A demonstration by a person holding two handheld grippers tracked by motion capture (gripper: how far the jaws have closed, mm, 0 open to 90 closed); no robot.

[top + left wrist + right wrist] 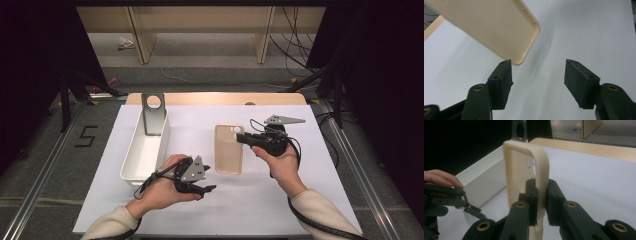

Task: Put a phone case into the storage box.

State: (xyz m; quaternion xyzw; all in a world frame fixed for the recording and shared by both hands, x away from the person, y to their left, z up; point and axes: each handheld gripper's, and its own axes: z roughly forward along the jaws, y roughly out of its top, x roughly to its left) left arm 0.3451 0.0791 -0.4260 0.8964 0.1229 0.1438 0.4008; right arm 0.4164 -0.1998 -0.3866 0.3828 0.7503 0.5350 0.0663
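Your right gripper [540, 195] is clenched on the edge of the cream phone case [229, 148] and holds it just above the white table sheet [280, 200], to the right of the white bin [145, 147]. Your left gripper [537, 75] stands released, with nothing between the pads, just beside the near corner of the case. I judge the step is a transfer of the case toward the bin. Next, carry it over the bin's rim without hitting the grey stand [153, 114].
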